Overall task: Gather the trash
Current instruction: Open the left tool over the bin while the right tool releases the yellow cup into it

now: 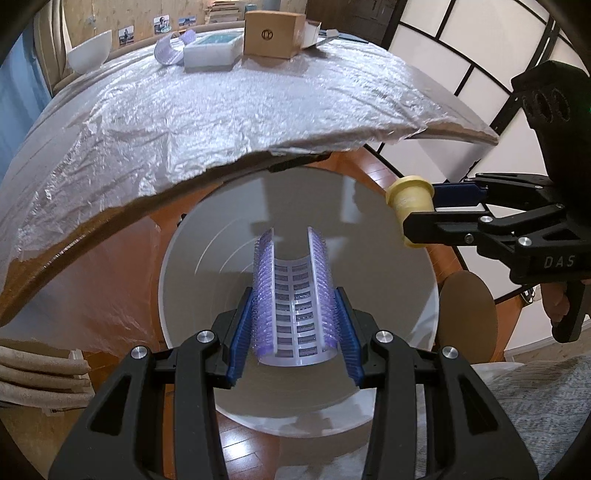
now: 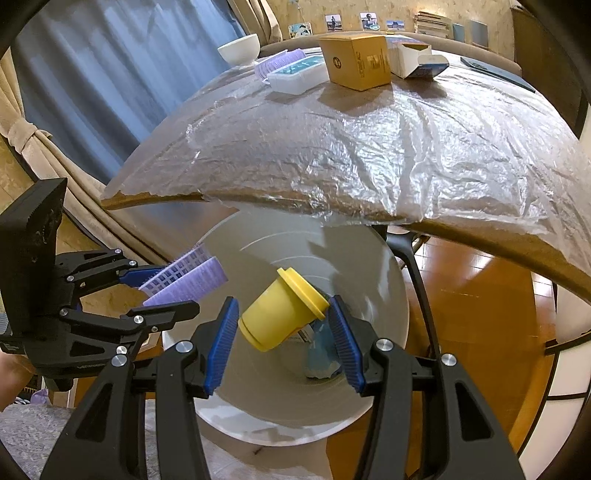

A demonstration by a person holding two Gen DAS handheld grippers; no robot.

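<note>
Both grippers are hanging over the white bin that is standing on the wood floor just below the table edge, each pointing steeply down into it.

The left gripper is clamping a purple curler, a half-tube with bristly outer sides and a slotted inner face; its blue pads are pressing on the two long edges. The curler is sitting right above the bin's mouth, lengthwise along the fingers.

The right gripper is squeezing a yellow cup, tilted, with its flanged rim toward the right pad and its base against the left one. It too is hovering over the bin's opening. Down in the bin, under the cup, something pale blue is lying; I cannot tell what it is.

The table is lying under crinkled clear plastic sheet. At its far side a white bowl, a second purple curler, a white tray, a brown box and an opened white carton are sitting close together.

Part of a hand is showing on the right gripper's handle.
</note>
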